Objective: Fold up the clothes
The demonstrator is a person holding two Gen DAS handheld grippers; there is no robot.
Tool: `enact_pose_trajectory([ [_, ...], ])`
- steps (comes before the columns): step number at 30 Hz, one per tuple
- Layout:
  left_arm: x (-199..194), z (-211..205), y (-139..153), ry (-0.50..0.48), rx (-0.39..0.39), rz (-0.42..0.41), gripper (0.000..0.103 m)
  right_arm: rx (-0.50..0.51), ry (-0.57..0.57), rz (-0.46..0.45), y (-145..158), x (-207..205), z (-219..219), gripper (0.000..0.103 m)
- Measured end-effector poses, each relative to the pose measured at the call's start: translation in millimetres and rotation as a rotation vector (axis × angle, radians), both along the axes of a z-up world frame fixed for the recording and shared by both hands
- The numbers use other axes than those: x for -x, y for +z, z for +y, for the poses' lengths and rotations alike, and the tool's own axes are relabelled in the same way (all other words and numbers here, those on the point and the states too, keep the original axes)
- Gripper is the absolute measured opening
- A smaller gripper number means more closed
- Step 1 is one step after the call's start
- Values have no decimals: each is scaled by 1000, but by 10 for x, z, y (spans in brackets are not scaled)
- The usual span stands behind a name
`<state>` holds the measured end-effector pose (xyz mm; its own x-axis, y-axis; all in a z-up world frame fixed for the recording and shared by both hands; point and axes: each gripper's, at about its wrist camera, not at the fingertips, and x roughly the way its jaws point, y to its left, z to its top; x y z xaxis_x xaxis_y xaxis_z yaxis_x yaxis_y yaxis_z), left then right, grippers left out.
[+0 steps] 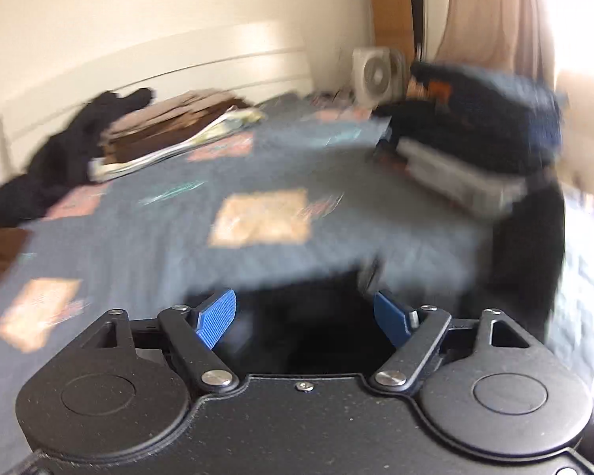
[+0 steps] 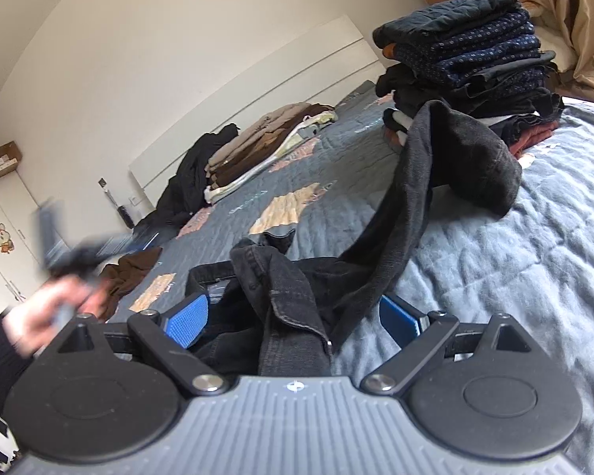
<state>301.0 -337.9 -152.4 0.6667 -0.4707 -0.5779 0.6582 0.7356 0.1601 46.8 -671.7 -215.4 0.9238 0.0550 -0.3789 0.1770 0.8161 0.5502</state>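
Crumpled black jeans (image 2: 289, 301) lie on the blue-grey quilt (image 2: 495, 261); one leg rises in an arch (image 2: 455, 158) toward the back right. My right gripper (image 2: 293, 322) is open, its blue pads (image 2: 186, 324) on either side of the jeans' waist without closing on it. My left gripper (image 1: 304, 318) is open too, over a dark patch of cloth (image 1: 309, 336) at the quilt's near edge; this view is blurred. In the right wrist view the left gripper (image 2: 67, 249) appears as a blur at the far left, held by a hand (image 2: 43, 316).
A tall stack of folded dark clothes (image 2: 475, 51) stands at the back right, also in the left view as the stack (image 1: 475, 130). A folded brown and beige pile (image 2: 257, 146) and a loose black garment (image 2: 190, 186) lie by the headboard. A brown garment (image 2: 132, 273) lies at the left.
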Motion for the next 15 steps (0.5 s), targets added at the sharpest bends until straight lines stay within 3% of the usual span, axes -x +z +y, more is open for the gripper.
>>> enact_pose_trajectory([
  [3,611,655,48,33,-58,24,76,11,18,6,27,-42,92,93],
  [8,1325,1563,168,134,-37,115,76,22,97,2,117,-145,388,93],
  [12,1675,2001,204,217,-36,134,76,24,200,-2,199,-259,777,93],
  [15,1940,2181,31,191,-117,90,76,37,301,8,214,-364,1216,93],
])
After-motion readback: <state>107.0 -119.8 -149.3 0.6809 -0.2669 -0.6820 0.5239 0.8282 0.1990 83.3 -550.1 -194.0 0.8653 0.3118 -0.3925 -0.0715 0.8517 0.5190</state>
